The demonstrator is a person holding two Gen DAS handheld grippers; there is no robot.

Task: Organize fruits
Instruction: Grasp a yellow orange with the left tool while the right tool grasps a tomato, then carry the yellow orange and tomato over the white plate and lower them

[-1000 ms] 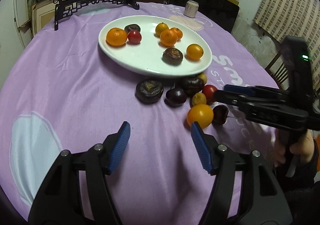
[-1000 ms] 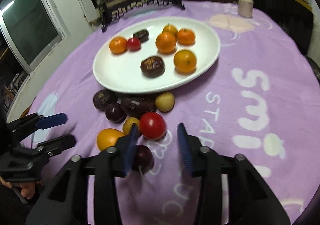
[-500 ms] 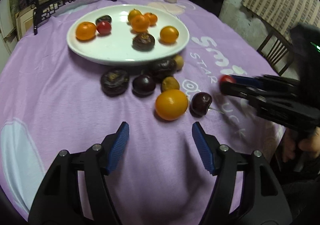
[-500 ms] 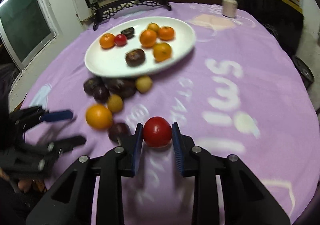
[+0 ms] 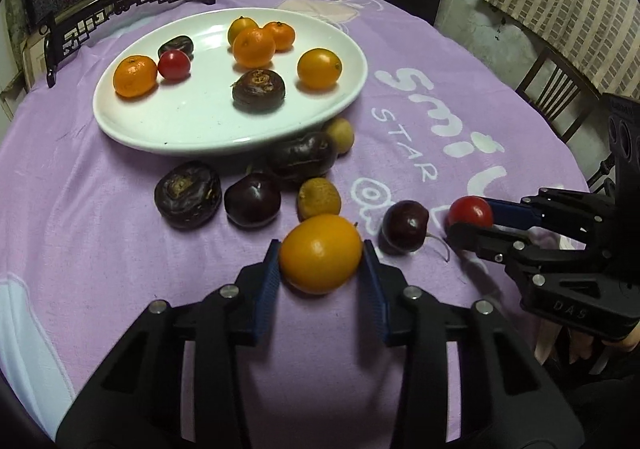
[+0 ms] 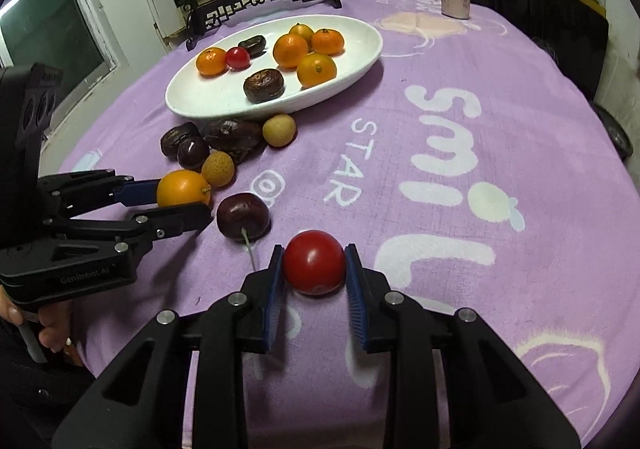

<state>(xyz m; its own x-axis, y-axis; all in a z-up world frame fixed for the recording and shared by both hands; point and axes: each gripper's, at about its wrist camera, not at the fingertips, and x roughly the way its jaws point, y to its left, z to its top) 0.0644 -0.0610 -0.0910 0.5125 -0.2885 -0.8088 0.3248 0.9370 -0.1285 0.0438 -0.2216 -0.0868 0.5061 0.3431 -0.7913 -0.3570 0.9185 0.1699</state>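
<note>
Orange [image 5: 321,253], tomato [image 6: 314,262] between jaws

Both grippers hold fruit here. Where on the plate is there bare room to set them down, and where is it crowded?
Bare: the white plate near half, in front of the dark fruit. Crowded: its far side around the oranges, and the cloth below its rim, where loose fruit clusters.

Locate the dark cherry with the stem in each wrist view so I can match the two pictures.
Left wrist view: dark cherry lies right of centre, between the orange and the red tomato.
Right wrist view: dark cherry lies left of centre, up-left of the tomato.
Shared landmark: the white plate, beyond the cherry in both.
</note>
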